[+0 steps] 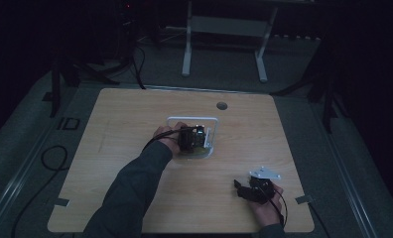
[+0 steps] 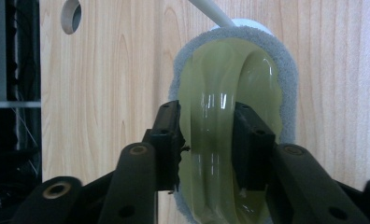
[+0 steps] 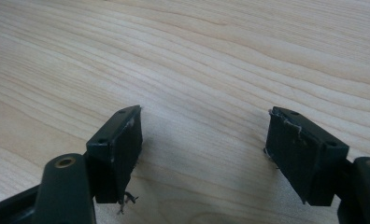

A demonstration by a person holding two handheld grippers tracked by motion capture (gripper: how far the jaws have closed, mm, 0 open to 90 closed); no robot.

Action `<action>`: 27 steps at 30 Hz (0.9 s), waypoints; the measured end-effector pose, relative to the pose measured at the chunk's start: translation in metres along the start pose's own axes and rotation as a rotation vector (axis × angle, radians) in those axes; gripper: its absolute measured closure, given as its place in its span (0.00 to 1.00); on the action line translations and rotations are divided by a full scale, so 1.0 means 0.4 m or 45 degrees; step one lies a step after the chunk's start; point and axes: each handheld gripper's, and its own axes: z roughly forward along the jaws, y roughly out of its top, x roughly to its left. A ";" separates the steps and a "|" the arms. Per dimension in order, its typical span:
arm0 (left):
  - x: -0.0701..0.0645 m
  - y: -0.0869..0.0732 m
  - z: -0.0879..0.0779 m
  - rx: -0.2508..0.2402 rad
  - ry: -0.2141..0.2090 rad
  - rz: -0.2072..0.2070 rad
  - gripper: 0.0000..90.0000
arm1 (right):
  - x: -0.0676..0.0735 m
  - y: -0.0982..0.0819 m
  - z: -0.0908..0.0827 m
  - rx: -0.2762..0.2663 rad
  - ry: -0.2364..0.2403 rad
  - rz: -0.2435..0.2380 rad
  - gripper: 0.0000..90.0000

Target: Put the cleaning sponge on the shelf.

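Note:
A scrubber [image 2: 230, 70] with a glossy yellow-green handle on a grey sponge pad lies on the wooden table [image 2: 108, 84]. My left gripper [image 2: 206, 140] is straight over it. Its jaws stand on either side of the handle's raised ridge, with a sliver of room at the left pad, so the gripper is open. In the high view the left gripper [image 1: 193, 139] sits inside a white frame [image 1: 192, 119] at the table's middle. My right gripper [image 3: 204, 149] is open and holds nothing, low over bare wood; it is at the front right [image 1: 241, 190] of the table.
A white rod [image 2: 211, 11] of the frame runs off past the scrubber's far end. A round cable hole [image 1: 222, 105] is in the table near its far edge. Cables [image 1: 50, 158] lie on the dark floor to the left. A white desk frame [image 1: 224, 44] stands beyond the table.

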 end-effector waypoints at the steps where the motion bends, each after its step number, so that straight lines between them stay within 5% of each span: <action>1: 0.001 0.000 -0.003 0.007 -0.005 -0.002 0.69 | 0.000 0.000 0.000 0.000 0.000 0.000 0.30; 22: -0.012 -0.023 -0.074 -0.087 -0.014 -0.064 0.66 | 0.000 0.000 0.000 0.000 0.000 0.000 0.30; 27: -0.015 -0.039 -0.107 -0.131 -0.043 -0.169 0.68 | 0.000 0.000 0.000 0.000 0.000 0.001 0.30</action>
